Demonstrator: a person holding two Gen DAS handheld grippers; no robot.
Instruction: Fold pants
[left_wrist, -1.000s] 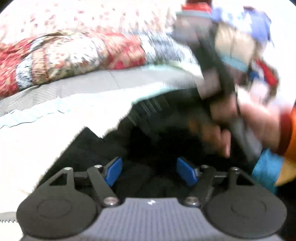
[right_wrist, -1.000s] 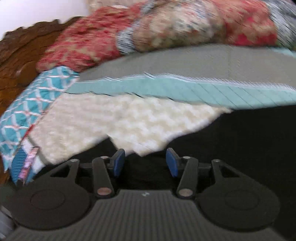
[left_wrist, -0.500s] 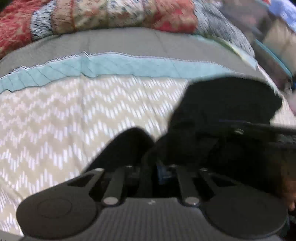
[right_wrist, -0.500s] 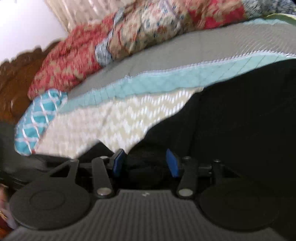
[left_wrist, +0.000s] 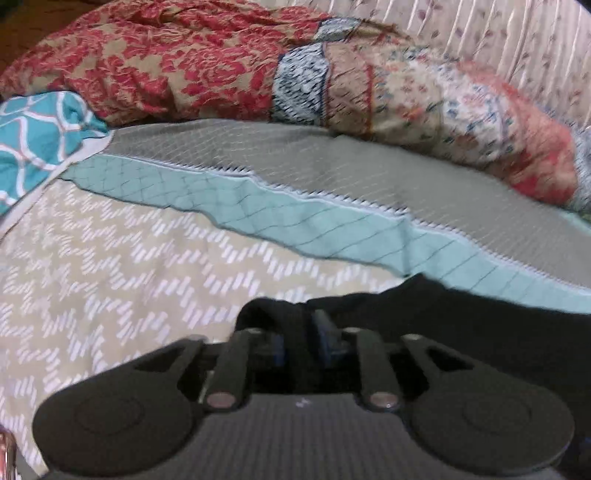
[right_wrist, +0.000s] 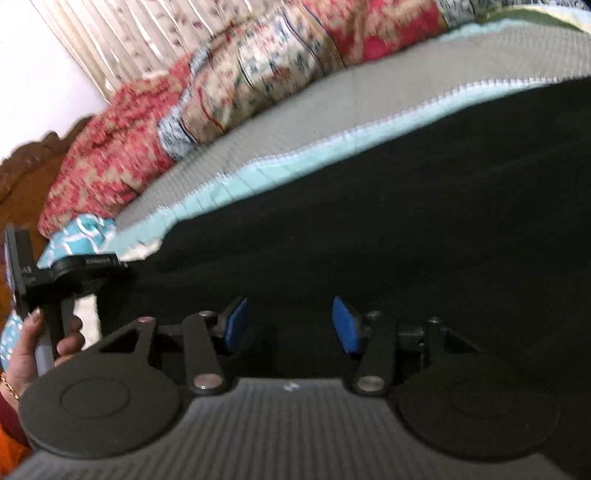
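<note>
The black, soft-fabric pants are spread as a broad dark sheet over the quilted bedspread with its beige chevron, teal and grey bands. No finished fold can be made out in either view; the fabric is too dark for seams, legs or waistband to be told apart. A bunched edge of the pants is pinched between the closed-in blue pads of the left gripper, low at the near edge of the bedspread. The right gripper is held with its blue pads spread apart over the black cloth, and nothing is seen between them. The left gripper's body, held in a hand, is seen at the left edge of the right wrist view.

The task is judged to be at an early stage: one edge is gripped, a second hold is probably yet to be taken, and the folding itself appears to remain. Beyond, a red floral patchwork quilt is heaped along the far side, with a teal lattice-print cushion beside it.
</note>
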